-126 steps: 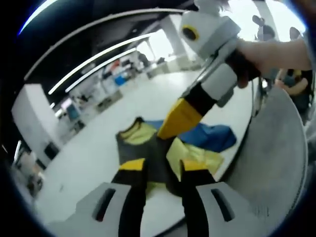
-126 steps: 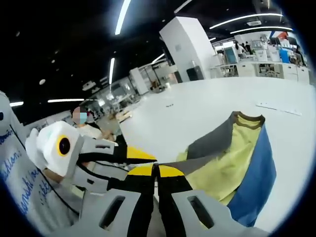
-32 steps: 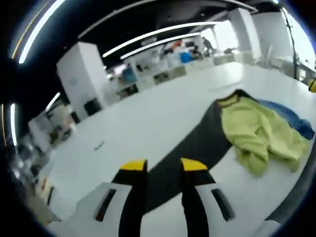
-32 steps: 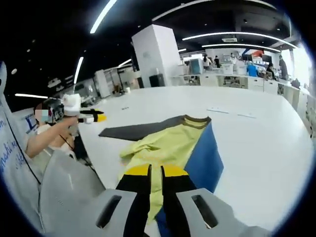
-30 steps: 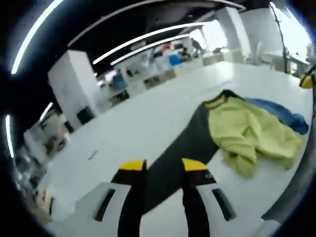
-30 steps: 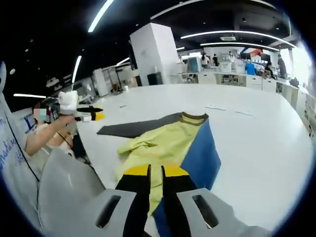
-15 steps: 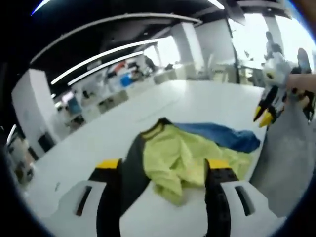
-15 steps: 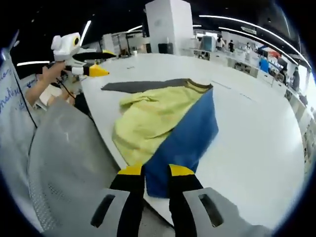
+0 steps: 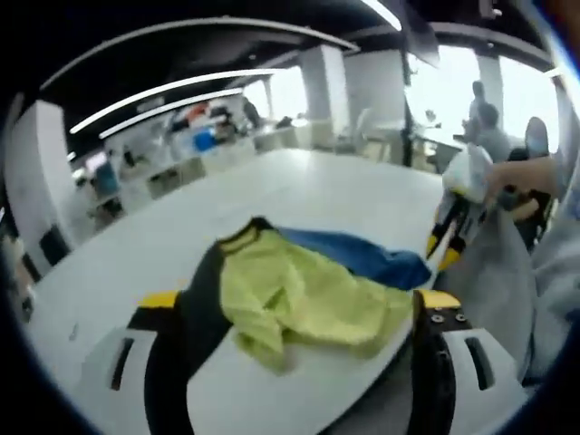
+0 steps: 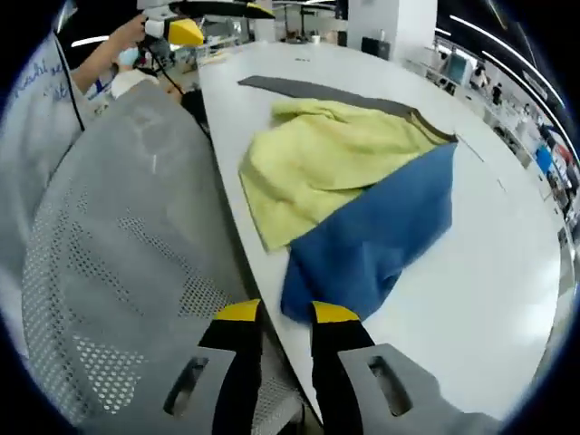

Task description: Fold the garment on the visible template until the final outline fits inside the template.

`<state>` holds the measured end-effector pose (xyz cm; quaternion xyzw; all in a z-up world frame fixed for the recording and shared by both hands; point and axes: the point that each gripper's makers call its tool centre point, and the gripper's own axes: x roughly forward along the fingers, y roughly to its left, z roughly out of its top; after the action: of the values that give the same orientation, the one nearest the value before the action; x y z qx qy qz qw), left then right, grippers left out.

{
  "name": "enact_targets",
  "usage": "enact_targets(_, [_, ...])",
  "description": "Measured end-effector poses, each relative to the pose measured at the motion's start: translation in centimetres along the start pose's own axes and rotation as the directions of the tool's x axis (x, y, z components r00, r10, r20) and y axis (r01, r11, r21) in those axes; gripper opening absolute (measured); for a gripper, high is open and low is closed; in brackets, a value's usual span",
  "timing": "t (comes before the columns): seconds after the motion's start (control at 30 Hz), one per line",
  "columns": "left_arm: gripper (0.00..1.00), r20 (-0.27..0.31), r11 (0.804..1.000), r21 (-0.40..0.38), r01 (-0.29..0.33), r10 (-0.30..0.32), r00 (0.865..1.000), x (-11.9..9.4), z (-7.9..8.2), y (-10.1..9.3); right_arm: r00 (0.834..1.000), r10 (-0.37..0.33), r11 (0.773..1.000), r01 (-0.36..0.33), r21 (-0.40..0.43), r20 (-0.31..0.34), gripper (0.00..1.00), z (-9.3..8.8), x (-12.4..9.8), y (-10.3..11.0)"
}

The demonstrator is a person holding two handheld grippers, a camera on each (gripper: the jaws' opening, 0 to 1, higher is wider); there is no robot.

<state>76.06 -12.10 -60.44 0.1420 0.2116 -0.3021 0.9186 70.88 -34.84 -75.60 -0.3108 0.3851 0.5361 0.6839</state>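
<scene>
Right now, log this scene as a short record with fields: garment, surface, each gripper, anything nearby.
garment: garment in yellow, blue and dark grey panels, lying crumpled and unfolded
surface: white table; garment lies near its edge
template: no outline that I can make out
left gripper: jaws wide open, garment between and beyond them, not gripped
right gripper: jaws slightly apart, just short of the blue corner, holding nothing
nearby: grey mesh chair back beside the table edge

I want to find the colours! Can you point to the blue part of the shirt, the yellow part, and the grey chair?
blue part (image 10: 381, 236), right gripper view, middle of the blue panel.
yellow part (image 10: 322, 159), right gripper view, middle of the rumpled yellow cloth.
grey chair (image 10: 118, 263), right gripper view, its mesh back.
</scene>
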Motion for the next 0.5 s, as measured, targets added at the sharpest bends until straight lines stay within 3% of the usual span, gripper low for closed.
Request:
enact_targets(0.37, [1.0,-0.011,1.0,-0.028,0.008,-0.008,1.0,-0.7,-0.5,-0.7,0.997,0.01,0.995,-0.017,-0.095,-0.07,0.15,-1.1,1.2,-0.3])
enact_targets(0.5, [1.0,0.004,0.999,-0.036,0.006,-0.006,1.0,-0.8,-0.3,-0.8,0.998,0.017,0.996,-0.022,-0.091,-0.061,0.13,-0.9,1.3,-0.2])
